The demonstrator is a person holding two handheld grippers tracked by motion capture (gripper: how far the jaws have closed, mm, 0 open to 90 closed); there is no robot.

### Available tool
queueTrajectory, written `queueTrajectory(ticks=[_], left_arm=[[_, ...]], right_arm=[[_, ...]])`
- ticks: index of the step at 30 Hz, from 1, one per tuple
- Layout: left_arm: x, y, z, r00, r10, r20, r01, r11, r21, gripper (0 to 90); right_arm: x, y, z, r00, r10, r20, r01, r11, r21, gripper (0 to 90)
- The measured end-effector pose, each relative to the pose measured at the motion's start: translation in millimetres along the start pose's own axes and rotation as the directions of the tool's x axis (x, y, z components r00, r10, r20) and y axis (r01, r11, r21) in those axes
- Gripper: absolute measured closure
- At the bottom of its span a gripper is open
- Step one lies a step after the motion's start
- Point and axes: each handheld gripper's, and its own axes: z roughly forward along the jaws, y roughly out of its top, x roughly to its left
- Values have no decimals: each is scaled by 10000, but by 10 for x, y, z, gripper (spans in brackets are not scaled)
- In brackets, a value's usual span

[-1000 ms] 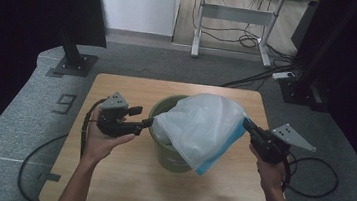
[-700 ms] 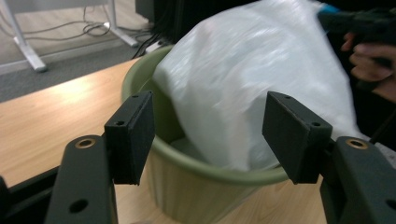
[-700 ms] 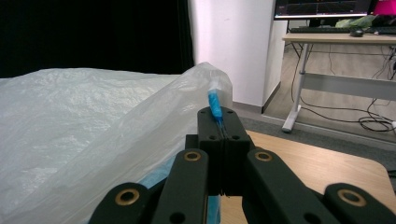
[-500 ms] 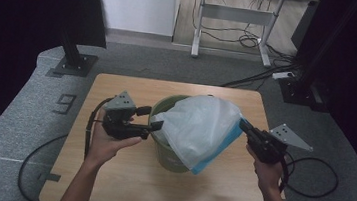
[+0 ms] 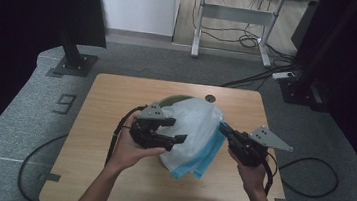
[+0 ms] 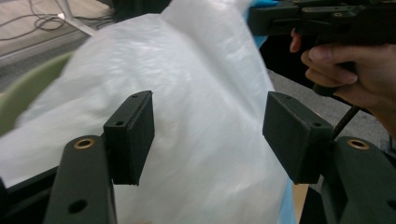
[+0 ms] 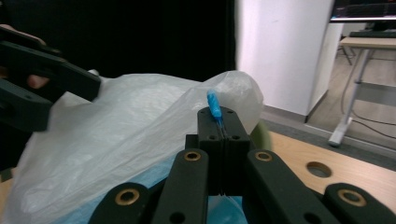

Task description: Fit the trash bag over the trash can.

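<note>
Over the green round bin (image 5: 172,100) at mid-table, the right gripper (image 5: 225,132) is pinching the translucent white-and-blue plastic bag (image 5: 194,132) at its right edge while the left gripper (image 5: 179,132), jaws just opening, is straddling it unpressed, so the film is likely slipping free.
</note>
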Motion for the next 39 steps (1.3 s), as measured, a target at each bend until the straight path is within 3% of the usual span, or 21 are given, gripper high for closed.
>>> queueTrajectory(ticks=[7,14,16,18,24,28,31,37,39], left_arm=[[-73,-1,161,9999,-10,129,6,9996,287,328],[-89,-7,298,9997,-133,212,123,9988,477,364],[-85,-9,326,9997,-99,226,88,9989,465,442],[-79,-14,359,9994,-30,341,9,9981,618,585],[-70,-35,413,9972,-86,737,27,9968,799,800],[-45,-43,396,9955,-254,908,201,9981,589,893],[-56,-30,361,9945,-332,993,302,9991,309,868],[-146,9,385,9977,-228,640,213,9995,231,478],[-176,18,420,9991,-115,419,100,9994,340,392]], right_arm=[[171,-36,103,9989,-155,-439,162,9997,169,878],[208,-72,130,9982,-125,-580,138,9996,231,879],[216,-81,133,9981,-145,-597,160,9996,248,878],[216,-84,131,9980,-133,-619,148,9996,242,879],[207,-85,117,9980,-153,-617,168,9996,225,878],[167,-92,95,9984,-121,-551,132,9997,197,875],[142,-105,86,9987,-40,-505,52,9997,223,875],[175,-96,109,9982,-39,-594,51,9998,198,877],[189,-86,115,9981,-90,-613,101,9998,173,877]])
